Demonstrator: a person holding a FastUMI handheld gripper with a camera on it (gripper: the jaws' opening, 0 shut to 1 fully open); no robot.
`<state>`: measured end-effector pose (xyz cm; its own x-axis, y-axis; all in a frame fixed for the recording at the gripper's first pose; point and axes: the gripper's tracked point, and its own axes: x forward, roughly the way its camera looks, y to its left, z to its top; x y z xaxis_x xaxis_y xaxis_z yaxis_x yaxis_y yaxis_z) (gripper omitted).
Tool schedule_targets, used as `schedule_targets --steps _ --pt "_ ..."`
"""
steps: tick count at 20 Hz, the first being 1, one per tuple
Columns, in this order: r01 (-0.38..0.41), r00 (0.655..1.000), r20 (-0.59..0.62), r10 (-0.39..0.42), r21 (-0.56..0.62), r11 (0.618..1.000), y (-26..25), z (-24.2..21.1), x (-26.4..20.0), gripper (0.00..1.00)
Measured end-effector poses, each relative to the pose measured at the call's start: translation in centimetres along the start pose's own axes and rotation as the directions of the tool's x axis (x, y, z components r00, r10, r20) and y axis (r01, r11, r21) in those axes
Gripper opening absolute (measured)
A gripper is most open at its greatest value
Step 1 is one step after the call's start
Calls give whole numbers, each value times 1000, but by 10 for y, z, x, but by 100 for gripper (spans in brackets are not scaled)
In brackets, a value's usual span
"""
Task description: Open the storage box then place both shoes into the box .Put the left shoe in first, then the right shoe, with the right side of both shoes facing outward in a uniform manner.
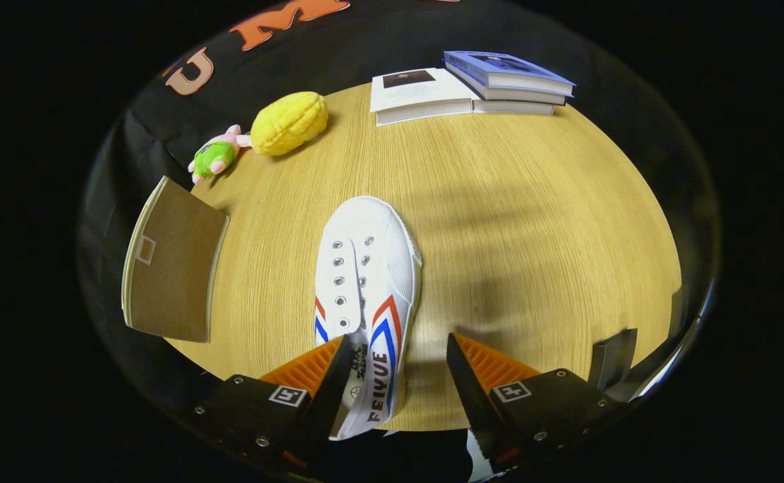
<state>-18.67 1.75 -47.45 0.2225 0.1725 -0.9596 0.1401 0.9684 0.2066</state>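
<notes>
One white shoe (367,282) lies on the worktop (532,221), so at least this placement looks left to do. The hand-held gripper (397,376) hangs over the shoe's heel, fingers spread wide, the heel between them and nearer the left finger. The brown box (170,268) sits left of the shoe.

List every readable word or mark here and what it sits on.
"FEIYUE": on the side of the shoe, between the open fingers of the gripper.
Small print inside the shoe: too blurred to read.
Book covers: too small to read.
Square markers on the fingers: patterns, not text.
</notes>
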Motion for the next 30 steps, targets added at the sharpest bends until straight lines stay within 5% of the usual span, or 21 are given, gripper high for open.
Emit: schedule_targets --steps 4,11,15,30 --pt "-45 997 -62 48 41 998 12 -8 13 70" --pt "-78 996 -44 84 132 988 7 -4 13 27" --pt "-96 995 -21 100 136 986 8 -2 11 15" --pt "-240 970 34 241 -35 970 139 61 -55 11"
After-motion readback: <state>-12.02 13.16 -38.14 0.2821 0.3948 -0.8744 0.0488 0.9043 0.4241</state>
